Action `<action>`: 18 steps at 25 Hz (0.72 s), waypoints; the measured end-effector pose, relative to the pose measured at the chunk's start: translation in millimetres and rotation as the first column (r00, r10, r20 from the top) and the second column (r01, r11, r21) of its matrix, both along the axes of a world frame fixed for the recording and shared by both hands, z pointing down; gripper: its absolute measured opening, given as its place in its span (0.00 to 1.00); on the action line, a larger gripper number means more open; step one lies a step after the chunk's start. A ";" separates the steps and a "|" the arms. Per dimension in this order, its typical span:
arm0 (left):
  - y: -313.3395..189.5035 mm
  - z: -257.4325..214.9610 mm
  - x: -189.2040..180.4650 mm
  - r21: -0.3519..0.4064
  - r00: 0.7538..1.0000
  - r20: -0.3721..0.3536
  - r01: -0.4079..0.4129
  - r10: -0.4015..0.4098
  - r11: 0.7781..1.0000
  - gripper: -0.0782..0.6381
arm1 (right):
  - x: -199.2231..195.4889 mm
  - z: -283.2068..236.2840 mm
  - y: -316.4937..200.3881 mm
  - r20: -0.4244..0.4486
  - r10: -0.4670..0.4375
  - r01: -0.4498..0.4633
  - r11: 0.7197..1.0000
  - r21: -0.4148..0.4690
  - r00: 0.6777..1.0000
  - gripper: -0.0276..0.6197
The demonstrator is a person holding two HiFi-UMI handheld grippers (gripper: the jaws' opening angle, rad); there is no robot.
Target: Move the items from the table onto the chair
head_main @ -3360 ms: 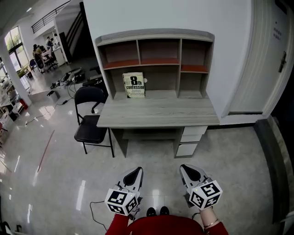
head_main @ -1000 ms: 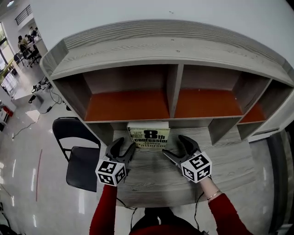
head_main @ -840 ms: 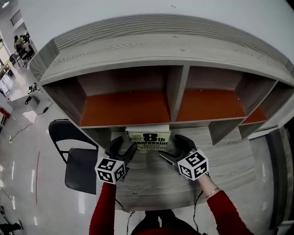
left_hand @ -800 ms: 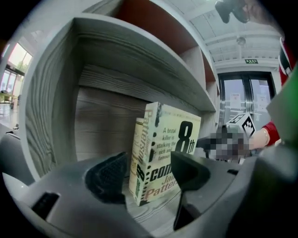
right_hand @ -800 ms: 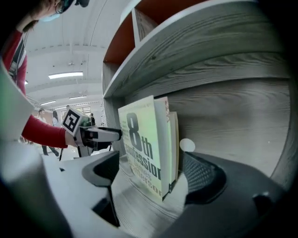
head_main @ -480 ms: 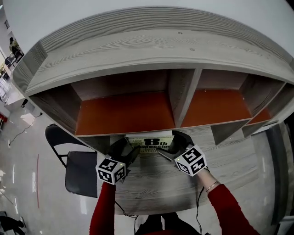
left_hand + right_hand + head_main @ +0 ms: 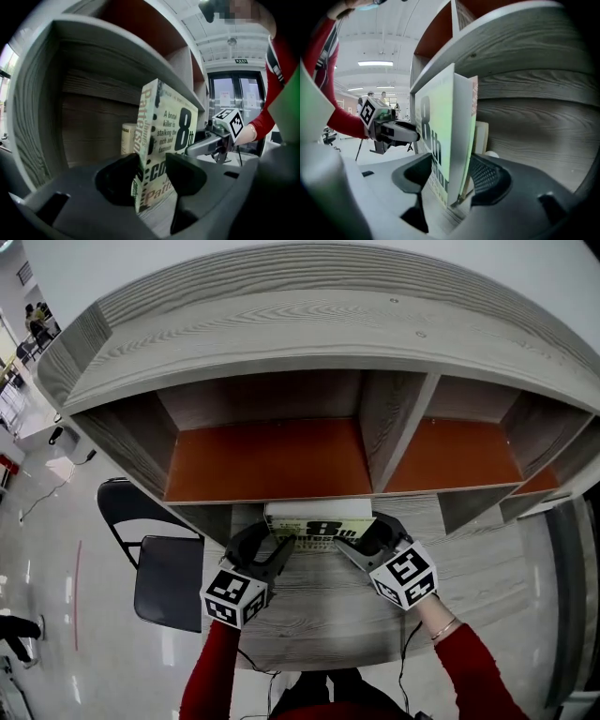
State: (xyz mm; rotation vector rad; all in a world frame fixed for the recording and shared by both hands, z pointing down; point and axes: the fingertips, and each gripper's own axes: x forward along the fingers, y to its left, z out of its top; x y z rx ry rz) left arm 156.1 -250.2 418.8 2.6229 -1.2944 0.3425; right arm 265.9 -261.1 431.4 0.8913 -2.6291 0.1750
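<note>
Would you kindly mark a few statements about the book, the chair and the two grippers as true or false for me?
1. The book stands upright on the desk. True.
2. The left gripper has empty jaws. False: the book stands between them, and they have just been closing.
3. The right gripper has the book's other side edge between its jaws. True; these jaws have also just been closing.
4. In the head view the chair stands right of the desk. False: it stands at the desk's left.
5. The book lies in an orange compartment. False: it stands below the shelf, on the desk.
</note>
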 end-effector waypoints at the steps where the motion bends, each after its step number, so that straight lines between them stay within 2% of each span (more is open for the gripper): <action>1: 10.2 -9.2 0.1 -0.003 1.000 -0.008 0.004 -0.004 1.000 0.39 | 0.2 -9.4 9.3 0.007 -0.013 0.013 1.000 -0.010 1.000 0.45; 5: 58.6 -34.7 -8.4 -0.035 0.998 -0.044 0.051 -0.053 0.998 0.39 | -8.1 -38.6 52.4 0.025 -0.075 0.076 0.996 -0.053 0.997 0.45; 9: 99.0 -47.6 -32.3 -0.028 0.986 -0.035 0.160 -0.161 0.987 0.39 | -33.5 -49.8 83.2 0.050 -0.153 0.156 0.986 -0.061 0.987 0.45; 11: 117.8 -54.6 -53.7 -0.015 0.972 -0.018 0.235 -0.236 0.972 0.39 | -56.9 -53.7 95.3 0.076 -0.216 0.221 0.973 -0.065 0.974 0.45; 14: 150.8 -67.9 -91.2 -0.004 0.938 -0.009 0.347 -0.347 0.938 0.39 | -98.1 -65.1 118.5 0.110 -0.309 0.317 0.946 -0.064 0.945 0.45; 18: 179.7 -73.1 -140.0 0.020 0.909 -0.008 0.417 -0.417 0.909 0.39 | -149.6 -69.0 141.3 0.119 -0.363 0.371 0.927 -0.060 0.924 0.45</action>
